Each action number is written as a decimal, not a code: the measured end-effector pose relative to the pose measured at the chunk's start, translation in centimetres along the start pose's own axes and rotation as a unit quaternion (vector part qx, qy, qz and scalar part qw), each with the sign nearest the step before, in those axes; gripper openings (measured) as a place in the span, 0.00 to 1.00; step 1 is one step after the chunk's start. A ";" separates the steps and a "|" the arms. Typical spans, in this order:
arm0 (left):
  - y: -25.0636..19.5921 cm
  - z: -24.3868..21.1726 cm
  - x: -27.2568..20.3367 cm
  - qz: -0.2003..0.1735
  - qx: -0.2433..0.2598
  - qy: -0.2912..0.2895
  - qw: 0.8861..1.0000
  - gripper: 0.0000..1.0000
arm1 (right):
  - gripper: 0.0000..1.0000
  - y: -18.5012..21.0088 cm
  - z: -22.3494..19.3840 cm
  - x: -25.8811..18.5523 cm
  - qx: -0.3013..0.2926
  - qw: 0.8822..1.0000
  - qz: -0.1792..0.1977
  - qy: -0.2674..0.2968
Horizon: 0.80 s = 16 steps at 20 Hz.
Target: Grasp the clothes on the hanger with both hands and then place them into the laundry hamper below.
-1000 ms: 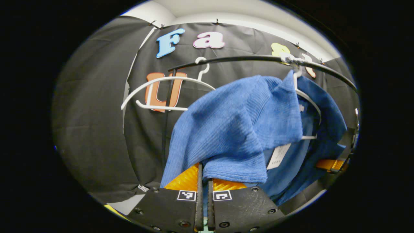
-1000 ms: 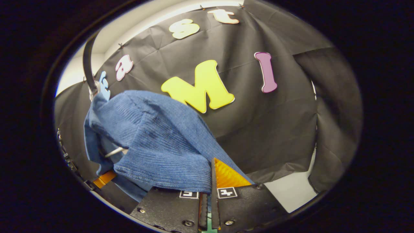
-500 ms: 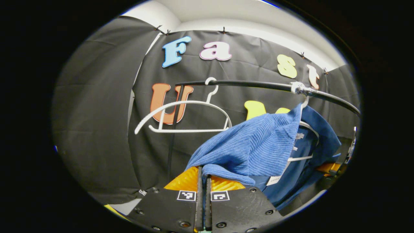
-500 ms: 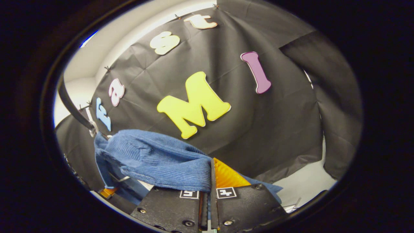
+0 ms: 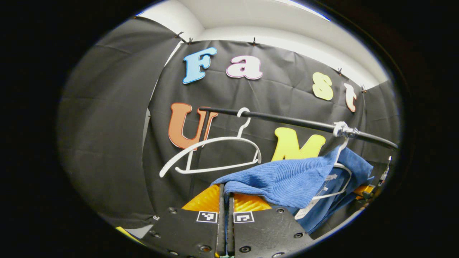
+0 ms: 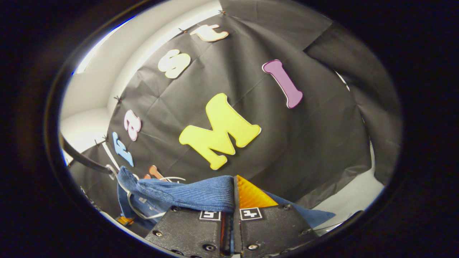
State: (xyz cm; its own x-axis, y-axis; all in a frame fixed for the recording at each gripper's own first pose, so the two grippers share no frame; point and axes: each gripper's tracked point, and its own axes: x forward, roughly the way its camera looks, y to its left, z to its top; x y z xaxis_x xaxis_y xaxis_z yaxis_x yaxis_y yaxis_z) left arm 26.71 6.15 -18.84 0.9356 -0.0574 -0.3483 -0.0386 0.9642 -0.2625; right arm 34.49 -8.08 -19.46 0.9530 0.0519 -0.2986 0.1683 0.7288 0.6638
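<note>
A blue ribbed knit garment drapes over a white hanger hooked on the black rail. My left gripper is shut on the garment's left edge, low in the left gripper view. The same garment stretches leftward in the right gripper view, where my right gripper is shut on its other edge. The cloth is lifted flat between the two grippers. The other gripper peeks out past the garment at the far right of the left gripper view. No hamper is in sight.
An empty white hanger hangs on the rail to the left of the garment. The rail's upright post stands behind it. Black cloth walls close in at the back and sides, with a white ceiling above.
Both grippers have risen with the garment's edges. The cloth, hanging steeply a second ago, now lies nearly flat and low in both views. The rail sits lower in view.
</note>
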 end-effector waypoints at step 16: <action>1.1 -6.4 4.5 -0.025 -0.003 0.079 0.997 0.02 | 0.05 -1.1 -1.1 4.3 0.027 0.999 0.010 0.036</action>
State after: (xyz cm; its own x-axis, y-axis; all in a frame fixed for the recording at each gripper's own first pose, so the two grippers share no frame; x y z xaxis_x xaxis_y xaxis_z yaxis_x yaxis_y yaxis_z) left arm 28.59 5.28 -26.47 0.8694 -0.1460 -0.4721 0.0046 0.9577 -0.2878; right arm 38.17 -7.96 -22.24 0.9364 0.1163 -0.3311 0.1638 0.6896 0.7054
